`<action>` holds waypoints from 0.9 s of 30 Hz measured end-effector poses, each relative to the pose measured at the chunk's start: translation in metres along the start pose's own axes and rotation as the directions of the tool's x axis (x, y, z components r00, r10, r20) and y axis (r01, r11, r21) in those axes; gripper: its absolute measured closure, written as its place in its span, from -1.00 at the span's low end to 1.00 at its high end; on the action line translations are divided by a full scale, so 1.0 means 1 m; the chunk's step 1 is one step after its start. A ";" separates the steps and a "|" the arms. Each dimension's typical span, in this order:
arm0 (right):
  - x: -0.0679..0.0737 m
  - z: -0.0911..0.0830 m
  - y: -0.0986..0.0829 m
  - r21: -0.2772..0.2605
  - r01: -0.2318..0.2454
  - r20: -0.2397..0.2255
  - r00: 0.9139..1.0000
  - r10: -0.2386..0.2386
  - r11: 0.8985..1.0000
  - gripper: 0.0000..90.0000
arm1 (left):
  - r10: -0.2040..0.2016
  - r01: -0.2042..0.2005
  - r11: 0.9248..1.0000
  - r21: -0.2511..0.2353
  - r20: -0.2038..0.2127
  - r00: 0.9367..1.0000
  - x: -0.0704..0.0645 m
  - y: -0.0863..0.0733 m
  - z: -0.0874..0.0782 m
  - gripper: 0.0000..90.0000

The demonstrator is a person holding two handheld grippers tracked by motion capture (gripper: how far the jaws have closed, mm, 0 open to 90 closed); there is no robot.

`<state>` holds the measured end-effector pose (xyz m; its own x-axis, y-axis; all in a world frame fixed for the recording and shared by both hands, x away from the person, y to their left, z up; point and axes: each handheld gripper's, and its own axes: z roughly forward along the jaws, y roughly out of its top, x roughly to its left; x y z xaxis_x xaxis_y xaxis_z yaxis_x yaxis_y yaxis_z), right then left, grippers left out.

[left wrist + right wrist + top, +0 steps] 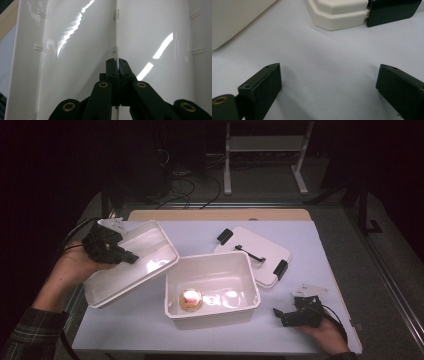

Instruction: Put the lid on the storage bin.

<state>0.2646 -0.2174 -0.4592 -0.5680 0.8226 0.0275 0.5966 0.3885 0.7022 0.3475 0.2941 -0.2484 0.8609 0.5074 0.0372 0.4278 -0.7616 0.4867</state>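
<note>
The person's left hand is reaching in from the bottom left corner of the table, its forearm in a plaid sleeve angling up toward the left edge. It is holding the left gripper, whose jaws are pinched tight on the rim wall of a white bin. That bin is being held tilted, its open side facing up and toward the middle of the table, its lower edge sitting near the left front part of the surface. In the left gripper view, the left gripper is clamping the thin upright edge of the bin, one jaw on each face of the wall.

The right hand is resting low at the front right corner of the table, palm around the right gripper, which is pointing left toward the middle. In the right gripper view its jaws are standing wide apart over bare table, holding nothing.

There are two white bins: the tilted one and a second bin sitting flat at the front middle of the table, just beside the first. One small round object is lying in the left part of the second bin's floor. One white lid with two black latches is lying flat toward the back right of the surface, its corner touching or just behind the second bin. The lid is also appearing ahead of the right gripper.
</note>
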 end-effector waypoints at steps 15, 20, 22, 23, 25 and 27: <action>0.000 0.000 0.000 -0.001 -0.001 -0.001 1.000 0.001 1.000 -0.87 | 0.137 -0.137 0.991 -0.007 0.077 0.987 -0.034 0.052 0.029 0.97; 0.000 0.000 0.000 -0.001 -0.001 0.000 1.000 0.001 1.000 -0.87 | 0.178 -0.179 0.984 -0.006 0.107 0.978 -0.045 0.068 0.039 0.97; 0.000 0.000 0.000 -0.001 -0.001 -0.001 1.000 0.001 1.000 -0.87 | 0.194 -0.194 0.981 -0.012 0.116 0.974 -0.049 0.074 0.043 0.97; 0.000 0.000 0.000 -0.001 -0.001 0.000 1.000 0.001 1.000 -0.87 | 0.203 -0.204 0.979 -0.007 0.122 0.971 -0.051 0.077 0.045 0.97; 0.000 0.000 0.000 -0.001 -0.001 0.000 1.000 0.001 1.000 -0.87 | 0.207 -0.207 0.978 -0.013 0.126 0.970 -0.053 0.079 0.047 0.97; 0.000 0.000 0.000 -0.001 -0.001 -0.001 1.000 0.001 1.000 -0.87 | 0.225 -0.225 0.974 -0.015 0.139 0.964 -0.059 0.087 0.054 0.97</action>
<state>0.2646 -0.2173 -0.4591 -0.5676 0.8228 0.0288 0.5968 0.3871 0.7029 0.3481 0.1763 -0.2554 0.9648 0.2618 0.0239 0.2189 -0.8502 0.4787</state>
